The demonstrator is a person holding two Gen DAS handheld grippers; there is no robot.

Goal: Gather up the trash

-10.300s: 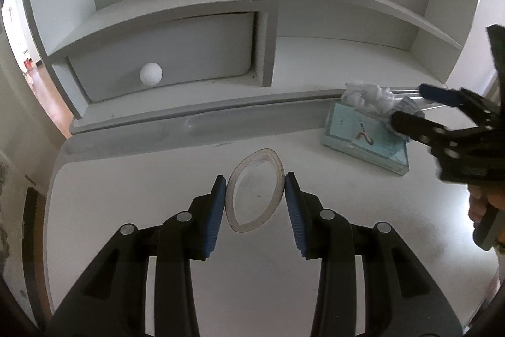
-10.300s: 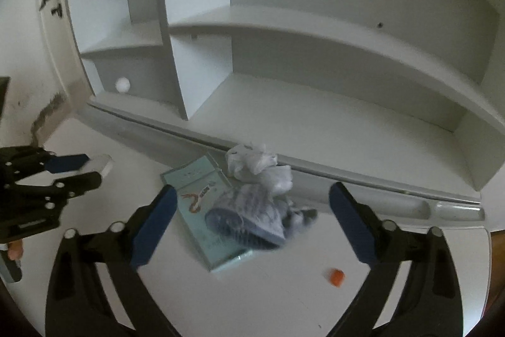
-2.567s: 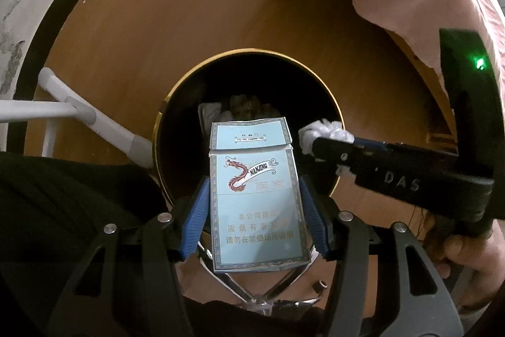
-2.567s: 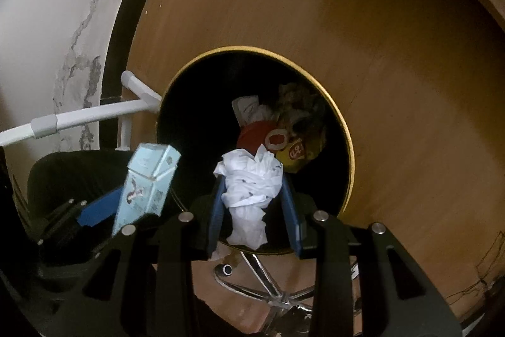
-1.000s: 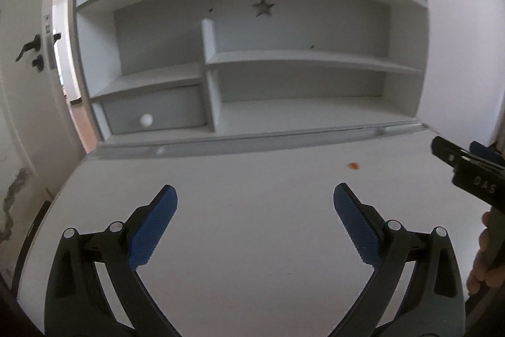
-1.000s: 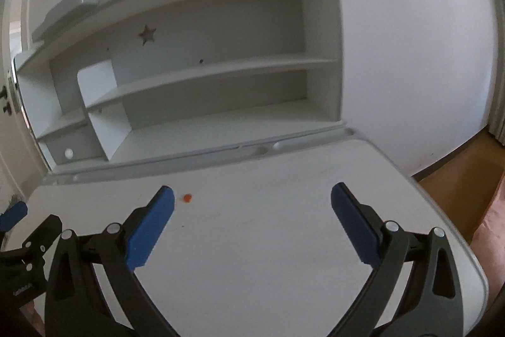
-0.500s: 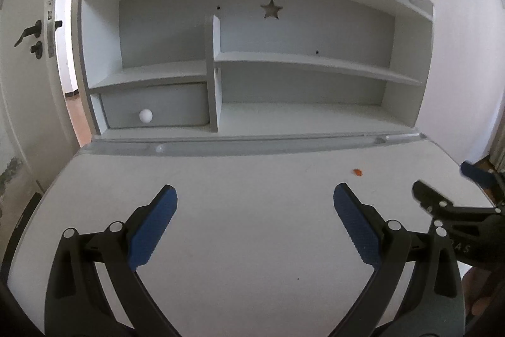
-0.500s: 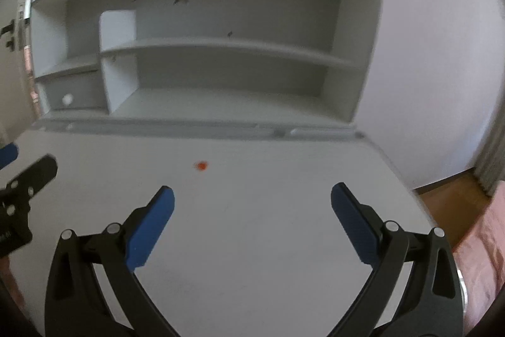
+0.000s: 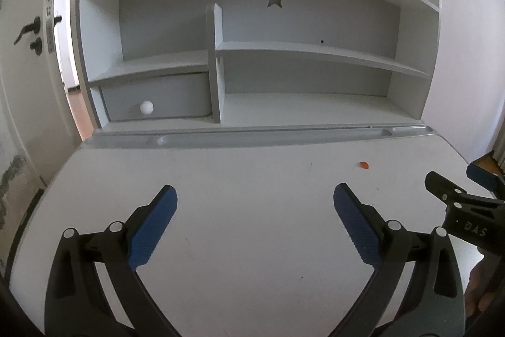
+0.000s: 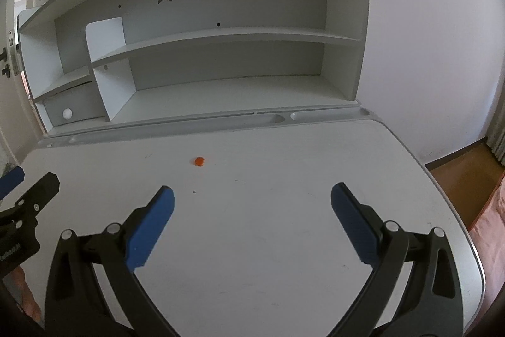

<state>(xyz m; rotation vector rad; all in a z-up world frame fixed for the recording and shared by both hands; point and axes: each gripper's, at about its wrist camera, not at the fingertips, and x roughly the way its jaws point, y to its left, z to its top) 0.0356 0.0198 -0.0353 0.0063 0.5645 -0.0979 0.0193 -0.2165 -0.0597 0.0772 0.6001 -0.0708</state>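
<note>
One small orange scrap [image 9: 364, 165] lies on the white desk [image 9: 252, 242], right of centre near the back groove; it also shows as the orange scrap [image 10: 199, 161] in the right wrist view. My left gripper [image 9: 255, 195] hovers over the near middle of the desk, wide open and empty. My right gripper [image 10: 252, 195] is wide open and empty too, above the desk's right half. Each gripper sees the other at the frame edge: the right gripper [image 9: 454, 179] and the left gripper [image 10: 25, 179]. The scrap lies ahead of both, touching neither.
A grey shelf unit [image 9: 300, 52] with a star cut-out stands along the desk's back, with a drawer and its white knob [image 9: 146, 107] at lower left. A pen groove [image 10: 271, 117] runs in front of it. A door [image 9: 28, 37] is left; wood floor [image 10: 457, 176] lies right.
Both grippers have edged forward toward the shelf over the last second. The cigarette pack and the tissue held over the bin 2.6 s ago are gone from the jaws.
</note>
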